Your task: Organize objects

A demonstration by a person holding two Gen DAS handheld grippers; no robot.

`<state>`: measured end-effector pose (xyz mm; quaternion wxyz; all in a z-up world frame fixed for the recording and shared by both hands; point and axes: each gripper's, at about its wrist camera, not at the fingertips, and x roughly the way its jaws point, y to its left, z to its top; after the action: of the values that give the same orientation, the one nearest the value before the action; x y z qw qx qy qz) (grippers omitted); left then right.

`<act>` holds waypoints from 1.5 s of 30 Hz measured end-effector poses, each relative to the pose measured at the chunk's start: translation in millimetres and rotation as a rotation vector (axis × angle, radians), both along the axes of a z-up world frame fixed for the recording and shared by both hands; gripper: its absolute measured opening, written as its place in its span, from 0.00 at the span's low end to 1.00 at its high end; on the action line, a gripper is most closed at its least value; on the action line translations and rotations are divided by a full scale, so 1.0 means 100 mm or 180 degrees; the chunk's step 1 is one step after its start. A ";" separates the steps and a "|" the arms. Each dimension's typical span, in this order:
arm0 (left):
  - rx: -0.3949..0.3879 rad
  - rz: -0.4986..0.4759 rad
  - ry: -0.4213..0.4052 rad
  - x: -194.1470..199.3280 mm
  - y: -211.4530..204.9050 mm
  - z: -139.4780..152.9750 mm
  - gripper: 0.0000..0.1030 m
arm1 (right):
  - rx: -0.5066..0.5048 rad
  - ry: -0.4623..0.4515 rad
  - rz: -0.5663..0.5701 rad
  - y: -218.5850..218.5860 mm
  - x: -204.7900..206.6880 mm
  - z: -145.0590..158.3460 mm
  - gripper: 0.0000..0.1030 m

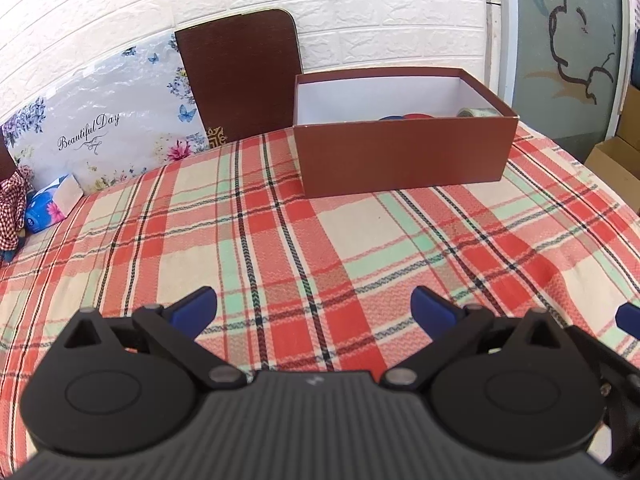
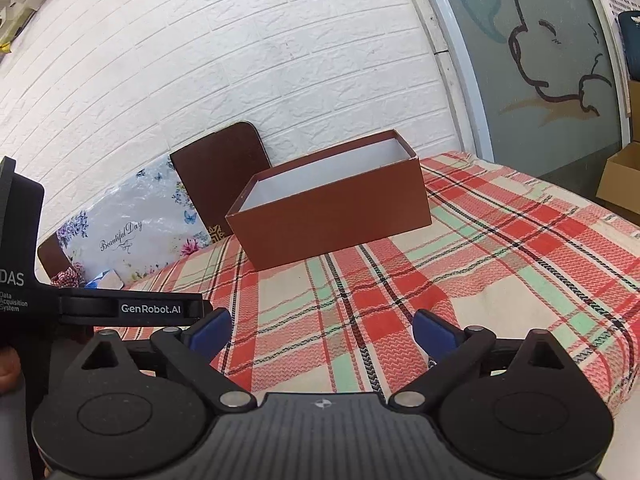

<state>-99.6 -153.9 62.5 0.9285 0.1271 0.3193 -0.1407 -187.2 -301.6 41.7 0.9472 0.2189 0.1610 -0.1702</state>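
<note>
A brown open box point(image 1: 404, 160) with a white inside stands at the far side of the plaid cloth point(image 1: 280, 240). Inside it I see a blue thing point(image 1: 391, 117), a red thing point(image 1: 418, 115) and a roll of banknotes point(image 1: 478, 112), each mostly hidden by the front wall. My left gripper point(image 1: 315, 300) is open over bare cloth, well short of the box, nothing between its blue fingers. The right wrist view shows the same box point(image 2: 332, 216), contents hidden. My right gripper point(image 2: 322, 326) is open and empty too. The left gripper's black body point(image 2: 132, 306) shows at its left.
A brown lid point(image 1: 240, 80) leans on the white brick wall behind the box. A flowered bag point(image 1: 108, 120), a blue tissue pack point(image 1: 50, 204) and a checked cloth point(image 1: 12, 208) lie at the far left. Cardboard boxes point(image 1: 616, 160) stand off the right edge.
</note>
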 end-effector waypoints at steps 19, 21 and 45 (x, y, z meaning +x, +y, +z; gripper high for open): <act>-0.0256 -0.0146 -0.0368 -0.40 0.03 0.16 1.00 | -0.0137 0.0027 -0.0109 0.06 -0.21 0.04 0.96; -0.0223 -0.0192 -0.0443 -0.43 0.00 0.16 1.00 | -0.0114 0.0069 -0.0111 0.04 -0.17 0.01 0.96; -0.0019 0.0054 -0.0158 -0.04 0.06 0.37 1.00 | 0.0137 0.0018 0.0068 -0.20 0.28 0.24 0.99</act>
<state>-103.2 -147.9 99.4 0.9377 0.1250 0.2968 -0.1306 -159.5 -321.9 66.1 0.9436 0.2370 0.1695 -0.1572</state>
